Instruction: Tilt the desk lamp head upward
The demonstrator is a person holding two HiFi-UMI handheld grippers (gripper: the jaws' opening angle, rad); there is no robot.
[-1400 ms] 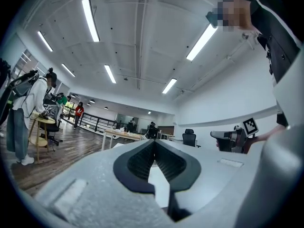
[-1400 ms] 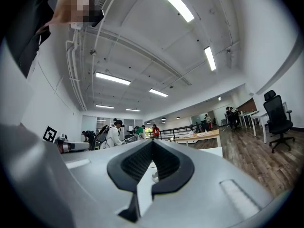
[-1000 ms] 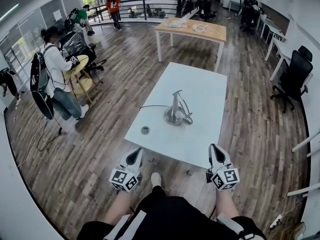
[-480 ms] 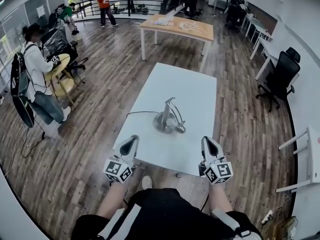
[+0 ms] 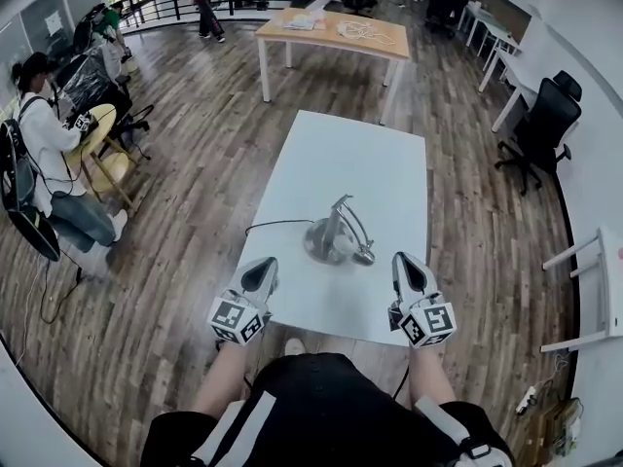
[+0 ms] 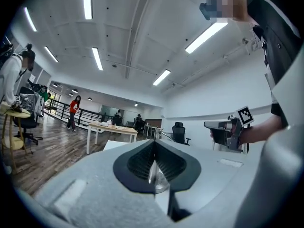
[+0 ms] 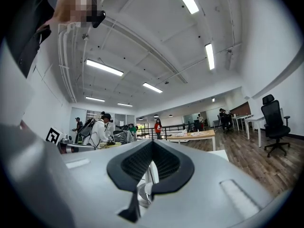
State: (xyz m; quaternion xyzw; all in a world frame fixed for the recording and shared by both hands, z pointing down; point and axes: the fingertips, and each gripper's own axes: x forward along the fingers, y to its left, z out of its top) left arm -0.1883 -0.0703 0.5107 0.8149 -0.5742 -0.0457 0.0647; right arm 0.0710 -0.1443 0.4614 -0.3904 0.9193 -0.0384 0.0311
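Shows the desk lamp toward the near end of the white table, head seemingly folded low by its round base, cord trailing left. Finds left gripper and right gripper flanking it at the near edge, apart from it, each with jaws pressed together on nothing.

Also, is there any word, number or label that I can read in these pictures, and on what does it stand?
No readable text anywhere.
The left gripper and right gripper carry only black-and-white square markers, no letters.
The papers on the wooden table: too small to read.
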